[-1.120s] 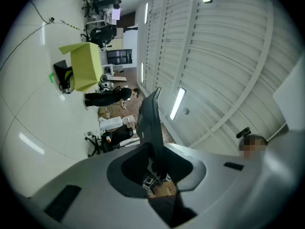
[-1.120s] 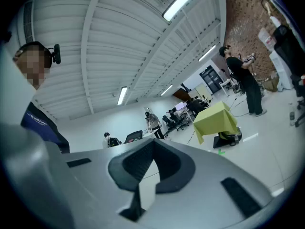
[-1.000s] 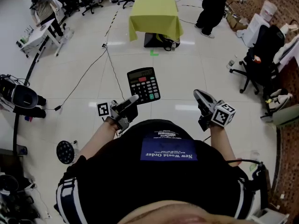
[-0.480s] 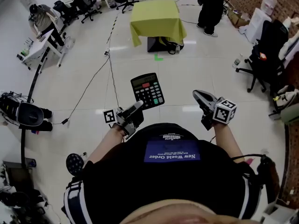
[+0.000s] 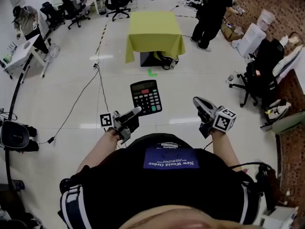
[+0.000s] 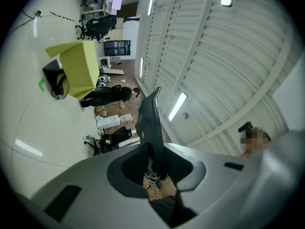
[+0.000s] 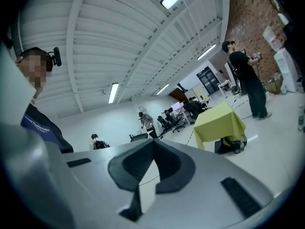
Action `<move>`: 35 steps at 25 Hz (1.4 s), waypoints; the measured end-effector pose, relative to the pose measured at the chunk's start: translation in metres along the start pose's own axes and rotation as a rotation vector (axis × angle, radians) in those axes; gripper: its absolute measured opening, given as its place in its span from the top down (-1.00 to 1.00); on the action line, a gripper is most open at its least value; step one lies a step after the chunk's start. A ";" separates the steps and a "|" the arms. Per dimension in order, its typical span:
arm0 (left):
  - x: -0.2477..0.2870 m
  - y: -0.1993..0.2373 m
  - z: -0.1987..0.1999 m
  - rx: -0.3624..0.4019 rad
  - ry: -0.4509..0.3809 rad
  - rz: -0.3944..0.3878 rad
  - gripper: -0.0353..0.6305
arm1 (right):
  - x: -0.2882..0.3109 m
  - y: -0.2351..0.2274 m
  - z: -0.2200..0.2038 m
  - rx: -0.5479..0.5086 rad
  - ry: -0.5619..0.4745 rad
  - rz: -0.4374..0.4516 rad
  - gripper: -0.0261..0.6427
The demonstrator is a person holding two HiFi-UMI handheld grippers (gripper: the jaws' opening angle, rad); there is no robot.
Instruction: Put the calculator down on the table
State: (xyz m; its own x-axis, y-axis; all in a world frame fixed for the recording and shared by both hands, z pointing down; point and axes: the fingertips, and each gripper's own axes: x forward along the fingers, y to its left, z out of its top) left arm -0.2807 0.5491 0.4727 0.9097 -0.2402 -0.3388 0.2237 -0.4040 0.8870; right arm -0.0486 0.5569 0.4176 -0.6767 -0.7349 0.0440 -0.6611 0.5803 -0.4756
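Note:
A black calculator (image 5: 146,97) with a red key is held up in front of me, keys facing up, over the floor. My left gripper (image 5: 135,111) is shut on its near edge. In the left gripper view the calculator (image 6: 151,123) stands edge-on between the jaws of that gripper (image 6: 155,162). My right gripper (image 5: 197,101) is level to the right, shut and holding nothing; its jaws (image 7: 153,142) meet at the tips. The table (image 5: 155,27) under a yellow-green cloth stands ahead across the floor, also seen as the table (image 7: 218,121) in the right gripper view.
A person in black (image 5: 208,11) stands right of the table. A dark box (image 5: 151,58) sits under it and a green tape mark (image 5: 152,72) lies before it. Office chairs (image 5: 259,70) stand at right, a cable (image 5: 86,87) runs over the floor at left.
The table has come closer and looks larger as I walk toward it. Both grippers travel along in the same pose, the calculator still in the left one.

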 end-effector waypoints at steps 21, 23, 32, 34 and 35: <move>0.201 0.104 0.144 0.035 -0.115 0.057 0.60 | 0.061 -0.247 0.140 0.004 0.042 0.114 0.96; 0.208 0.103 0.148 0.045 -0.129 0.051 0.60 | 0.066 -0.255 0.146 -0.001 0.036 0.132 0.96; 0.210 0.140 0.196 0.032 -0.125 0.053 0.60 | 0.129 -0.294 0.144 0.013 0.068 0.138 0.96; 0.213 0.154 0.225 0.016 -0.115 0.044 0.60 | 0.154 -0.306 0.153 0.009 0.074 0.118 0.96; 0.211 0.161 0.238 0.014 -0.103 0.037 0.60 | 0.166 -0.308 0.157 0.001 0.070 0.107 0.96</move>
State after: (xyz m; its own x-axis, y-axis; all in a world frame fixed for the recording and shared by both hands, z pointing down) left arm -0.1365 0.2232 0.4692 0.8762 -0.3448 -0.3366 0.1847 -0.4048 0.8955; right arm 0.0931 0.2010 0.4329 -0.7647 -0.6421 0.0542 -0.5833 0.6540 -0.4818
